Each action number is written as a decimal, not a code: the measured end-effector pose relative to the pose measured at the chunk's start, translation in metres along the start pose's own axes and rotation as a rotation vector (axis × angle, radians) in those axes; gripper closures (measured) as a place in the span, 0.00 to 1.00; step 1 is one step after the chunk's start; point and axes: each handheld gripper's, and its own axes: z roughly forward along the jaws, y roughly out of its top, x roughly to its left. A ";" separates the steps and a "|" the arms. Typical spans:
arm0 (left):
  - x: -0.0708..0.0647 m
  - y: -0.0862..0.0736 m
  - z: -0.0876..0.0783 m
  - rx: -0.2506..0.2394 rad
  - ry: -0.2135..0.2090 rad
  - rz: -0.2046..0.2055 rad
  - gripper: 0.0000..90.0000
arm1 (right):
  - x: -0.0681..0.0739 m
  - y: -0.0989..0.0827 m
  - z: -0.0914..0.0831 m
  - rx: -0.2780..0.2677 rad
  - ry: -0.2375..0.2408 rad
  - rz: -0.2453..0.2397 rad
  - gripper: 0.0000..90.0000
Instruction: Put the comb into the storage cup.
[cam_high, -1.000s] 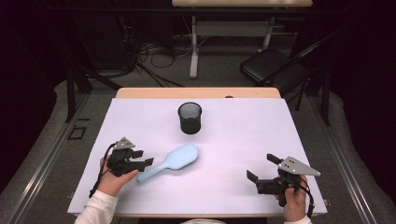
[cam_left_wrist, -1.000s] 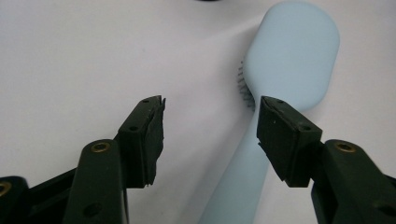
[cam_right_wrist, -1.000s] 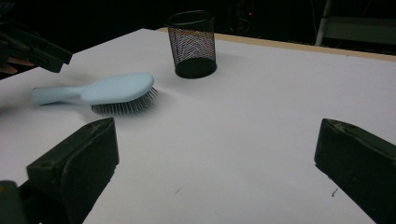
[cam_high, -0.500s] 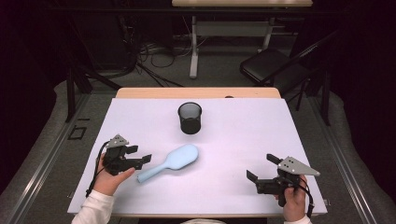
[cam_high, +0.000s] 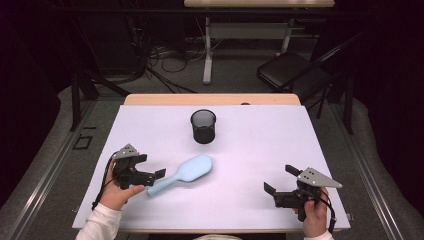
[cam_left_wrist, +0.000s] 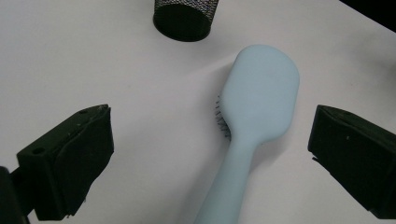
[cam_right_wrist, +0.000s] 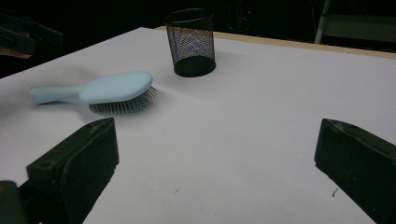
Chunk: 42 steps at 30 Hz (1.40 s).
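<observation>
My left gripper (cam_high: 150, 172) sits at the handle end of the light blue hairbrush (cam_high: 184, 173), and its jaws have just been opening; they now stand spread wide. In the left gripper view the brush (cam_left_wrist: 252, 126) runs straight out ahead of me between the two jaws, its handle nearest and its broad head farther off, bristles down on the white table (cam_high: 250, 150). Neither jaw touches it: there is clear table on both sides, with the handle lying closer to the jaw at the right of that view than to the one at the left. Beyond the head of the brush, a little to the left as I look along the jaws, stands the black mesh cup (cam_left_wrist: 184, 18), upright and apart from the brush.

My right gripper (cam_high: 280, 182) is well apart from the brush, jaws spread with only bare table between them. From it the brush (cam_right_wrist: 100, 91) lies ahead and off to the left, the cup (cam_right_wrist: 190, 42) farther on.
</observation>
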 end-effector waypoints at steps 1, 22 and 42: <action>0.000 0.000 0.000 0.001 0.003 0.001 0.01 | 0.000 0.000 0.000 0.000 0.001 0.002 0.00; -0.007 0.012 -0.003 0.052 0.012 0.081 0.01 | 0.000 -0.001 0.002 0.005 0.002 0.005 0.00; -0.015 0.022 0.001 0.159 0.046 0.139 0.01 | 0.000 -0.001 0.003 0.005 0.006 0.004 0.00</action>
